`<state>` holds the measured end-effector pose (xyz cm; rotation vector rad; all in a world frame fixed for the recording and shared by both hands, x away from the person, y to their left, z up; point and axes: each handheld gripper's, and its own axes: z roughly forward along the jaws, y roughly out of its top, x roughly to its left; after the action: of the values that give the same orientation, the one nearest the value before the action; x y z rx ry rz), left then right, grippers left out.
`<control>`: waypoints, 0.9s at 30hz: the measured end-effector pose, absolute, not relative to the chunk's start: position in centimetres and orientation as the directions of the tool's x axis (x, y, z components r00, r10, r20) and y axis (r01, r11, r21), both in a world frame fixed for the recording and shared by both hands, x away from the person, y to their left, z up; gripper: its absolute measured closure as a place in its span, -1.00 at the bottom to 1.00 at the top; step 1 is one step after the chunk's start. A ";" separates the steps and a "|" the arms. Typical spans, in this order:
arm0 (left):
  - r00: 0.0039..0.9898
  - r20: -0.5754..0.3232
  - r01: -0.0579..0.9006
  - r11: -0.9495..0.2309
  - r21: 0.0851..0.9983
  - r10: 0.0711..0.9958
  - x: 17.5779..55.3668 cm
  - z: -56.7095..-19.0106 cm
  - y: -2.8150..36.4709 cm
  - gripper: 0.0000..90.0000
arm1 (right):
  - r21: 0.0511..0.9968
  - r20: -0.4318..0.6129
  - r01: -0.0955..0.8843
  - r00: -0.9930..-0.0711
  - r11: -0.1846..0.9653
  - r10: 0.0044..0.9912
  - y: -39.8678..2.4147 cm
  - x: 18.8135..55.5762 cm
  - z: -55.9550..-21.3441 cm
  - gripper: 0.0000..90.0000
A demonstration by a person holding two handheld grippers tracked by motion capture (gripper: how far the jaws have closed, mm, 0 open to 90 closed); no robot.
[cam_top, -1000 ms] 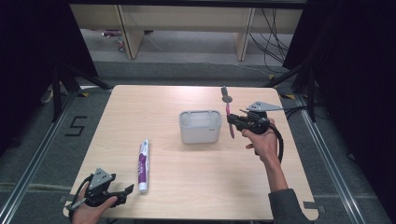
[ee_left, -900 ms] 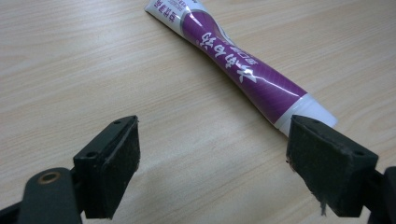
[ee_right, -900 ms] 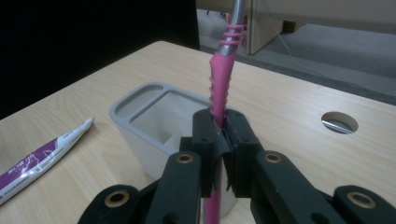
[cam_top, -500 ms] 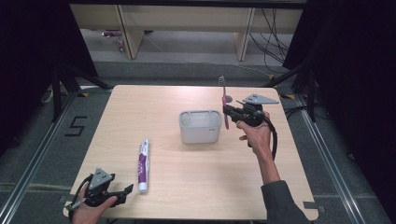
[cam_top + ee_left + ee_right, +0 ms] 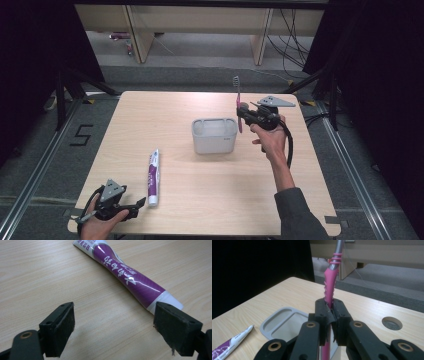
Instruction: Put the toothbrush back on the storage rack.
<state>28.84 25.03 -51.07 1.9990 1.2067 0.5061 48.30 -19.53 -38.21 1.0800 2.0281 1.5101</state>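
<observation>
My right gripper [image 5: 243,113] [image 5: 331,312] is shut on a pink and grey toothbrush [image 5: 238,100] [image 5: 331,280], held upright with its bristle end up, just right of the grey holder box [image 5: 214,135] [image 5: 282,323]. At the table's front left corner my left gripper [image 5: 136,206] [image 5: 120,327] rests open on the wood. The cap end of a purple and white toothpaste tube [image 5: 153,177] [image 5: 130,275] lies just ahead of its right pad [image 5: 175,327], apart from both pads.
The wooden table [image 5: 175,110] has a round cable hole [image 5: 391,323] near its right side. Shelving and cables stand on the floor behind the far edge. A dark curtain closes both sides.
The right gripper has swung the toothbrush from pointing down to standing upright and has moved a little towards the holder box. The left gripper has stayed put.
</observation>
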 end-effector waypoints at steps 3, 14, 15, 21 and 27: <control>0.492 -0.037 0.580 -0.295 0.760 0.870 28.8 -51.2 25.2 -0.62 | 0.930 0.147 0.352 -0.624 0.108 0.768 -19.3 48.5 -38.3 0.86; 0.485 -0.039 0.581 -0.288 0.761 0.874 28.7 -51.1 25.3 -0.62 | 0.925 0.156 0.366 -0.615 0.104 0.773 -18.0 49.6 -38.1 0.86; 0.485 -0.039 0.581 -0.289 0.761 0.873 28.6 -51.1 25.3 -0.62 | 0.917 0.175 0.388 -0.605 0.095 0.777 -17.8 49.6 -38.1 0.86; 0.487 -0.038 0.580 -0.290 0.761 0.872 28.6 -51.1 25.4 -0.62 | 0.915 0.152 0.384 -0.608 0.121 0.779 -17.3 50.3 -38.4 0.86; 0.471 -0.060 0.578 -0.257 0.774 0.880 28.6 -51.2 25.2 -0.62 | 0.915 0.143 0.382 -0.604 0.128 0.784 -16.6 50.7 -39.0 0.86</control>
<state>28.55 25.16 -51.20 1.9586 1.2111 0.5031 50.72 -16.64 -39.00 1.1278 2.0381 1.4721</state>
